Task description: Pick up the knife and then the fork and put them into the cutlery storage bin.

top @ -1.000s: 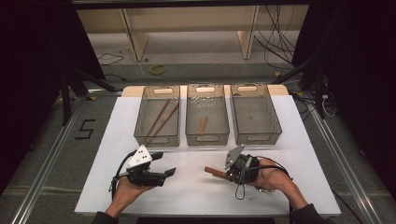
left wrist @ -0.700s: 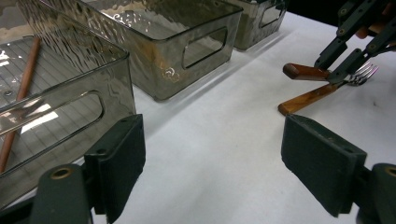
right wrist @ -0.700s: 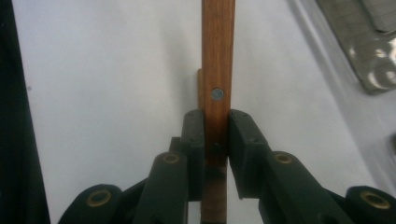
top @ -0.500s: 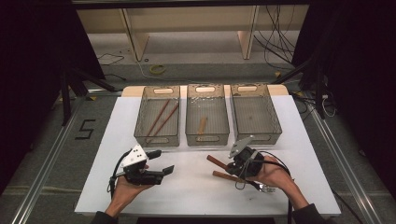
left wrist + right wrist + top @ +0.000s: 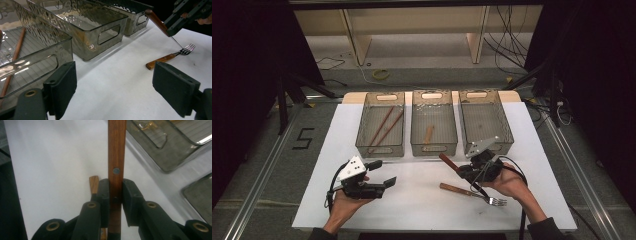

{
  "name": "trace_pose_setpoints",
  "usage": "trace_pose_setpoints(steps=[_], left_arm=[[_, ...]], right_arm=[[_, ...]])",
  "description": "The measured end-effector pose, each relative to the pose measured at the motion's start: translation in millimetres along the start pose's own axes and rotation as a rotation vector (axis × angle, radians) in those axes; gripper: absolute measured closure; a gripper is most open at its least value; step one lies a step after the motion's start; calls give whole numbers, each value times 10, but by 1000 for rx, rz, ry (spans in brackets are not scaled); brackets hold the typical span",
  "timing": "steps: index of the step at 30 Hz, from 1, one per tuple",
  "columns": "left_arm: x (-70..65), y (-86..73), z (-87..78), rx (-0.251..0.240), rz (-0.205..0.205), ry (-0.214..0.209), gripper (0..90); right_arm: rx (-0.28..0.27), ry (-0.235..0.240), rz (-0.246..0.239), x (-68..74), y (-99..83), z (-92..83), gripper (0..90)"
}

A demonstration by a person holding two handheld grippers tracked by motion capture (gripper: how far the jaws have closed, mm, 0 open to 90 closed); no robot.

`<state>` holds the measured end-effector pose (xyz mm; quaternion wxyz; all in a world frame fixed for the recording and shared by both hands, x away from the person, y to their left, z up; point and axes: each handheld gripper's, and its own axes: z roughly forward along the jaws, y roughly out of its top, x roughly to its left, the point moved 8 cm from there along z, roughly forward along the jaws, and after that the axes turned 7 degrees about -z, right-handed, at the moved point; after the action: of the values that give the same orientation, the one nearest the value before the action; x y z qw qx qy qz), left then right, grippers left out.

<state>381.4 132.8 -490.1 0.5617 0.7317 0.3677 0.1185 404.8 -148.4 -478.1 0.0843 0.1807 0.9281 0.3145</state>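
Near edge of the surface (image 5: 422,210): left hand-held gripper (image 5: 379,174) sits left of middle, jaws wide apart, nothing between them, pointing right toward the bins. In the left gripper view its 2 black pads (image 5: 62,87) frame bare white surface.

Right hand-held gripper (image 5: 462,172) is right of middle, jaws clamped on a wooden-handled utensil (image 5: 447,161). Handle end sticks out up-left toward the middle bin, held clear above the surface. The right gripper view shows the handle (image 5: 116,157) upright between both pads, rivet visible just above them. In the left gripper view a thin metal shaft runs down out of the jaws; its head can't be made out.

Fork (image 5: 472,194) lies flat on the surface just below the right hand-held gripper, wooden handle to the left, tines to the right, near the right hand (image 5: 512,185).

Far half: 3 smoky clear bins in a row along the far edge. Left bin (image 5: 380,150) holds 2 chopsticks (image 5: 384,127) laid diagonal. Middle bin (image 5: 433,148) holds 1 short wooden piece (image 5: 428,134). Right bin (image 5: 507,125) sits just behind the right hand-held gripper's grey plate.
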Motion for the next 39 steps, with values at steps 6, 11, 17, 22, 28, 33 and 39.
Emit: trace_pose_setpoints(steps=[6,11,17,22,28,33,39], left_arm=[[-7,-2,-13,-6,1,0,187],[3,-1,-31,-13,-6,4,185],[3,-8,-47,-11,-1,5,184],[-2,-7,-59,-17,-2,4,183],[-4,-16,-70,-17,-3,5,183],[-6,-16,-79,-18,-1,6,182],[5,-14,-93,-22,-7,9,181]], right_arm=[[-44,-15,55,-97,34,-81,777],[-82,-27,74,-189,87,-137,776],[-126,-69,109,-358,157,-220,776],[-148,-96,143,-514,181,-297,777],[-173,-123,173,-700,215,-386,776],[-208,-135,204,-826,269,-468,776],[-230,-152,231,-959,321,-529,776]])
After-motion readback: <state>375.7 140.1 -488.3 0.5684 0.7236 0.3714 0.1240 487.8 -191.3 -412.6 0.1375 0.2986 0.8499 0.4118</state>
